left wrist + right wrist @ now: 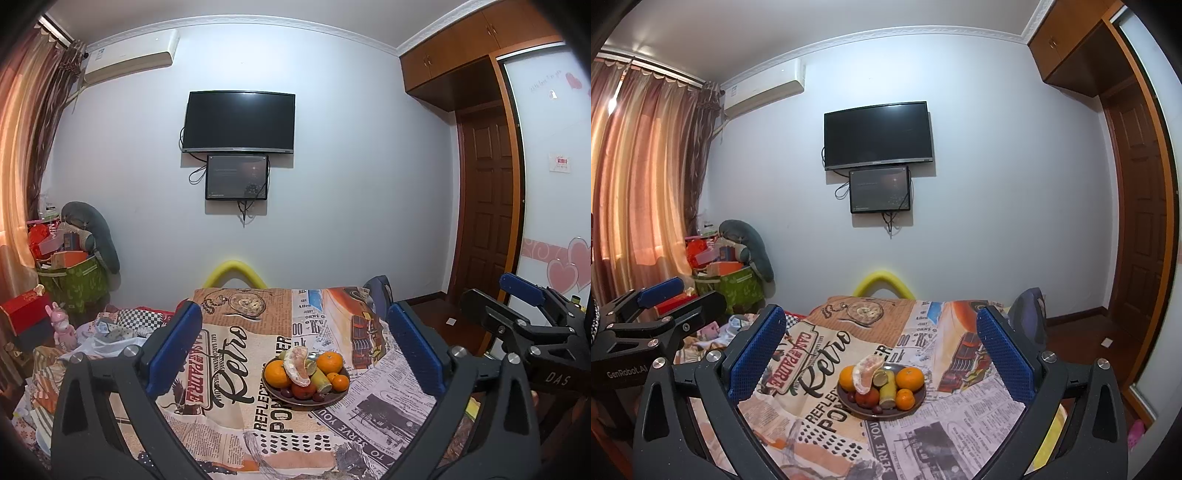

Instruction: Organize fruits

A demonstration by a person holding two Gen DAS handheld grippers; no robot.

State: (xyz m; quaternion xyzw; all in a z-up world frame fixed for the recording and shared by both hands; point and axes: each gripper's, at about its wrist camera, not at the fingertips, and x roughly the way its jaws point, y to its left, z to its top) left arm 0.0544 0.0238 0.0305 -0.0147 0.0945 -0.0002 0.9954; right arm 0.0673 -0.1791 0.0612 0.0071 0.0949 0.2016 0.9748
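- Plate [334, 398] sits mid-surface on the printed cloth [236, 369]; holds fruit piled together: 3 oranges [330, 362], a peeled citrus piece [296, 363] on top, a red fruit [303, 390], yellow-green pieces [320, 380], dark grapes [318, 397] at the near edge
- Left gripper [295, 347]: wide open, nothing between the blue pads; hovers short of the plate, not touching
- Right gripper [881, 352]: wide open too, empty; plate framed between its fingers, apart from both
- Left view only: right gripper seen at the far right edge; pink toy rabbit [63, 326] on the clutter at left
- Right view only: left gripper at the left edge, w/ full curtain [639, 177] behind
- Both views: TV [239, 122] on the wall w/ a smaller screen under it
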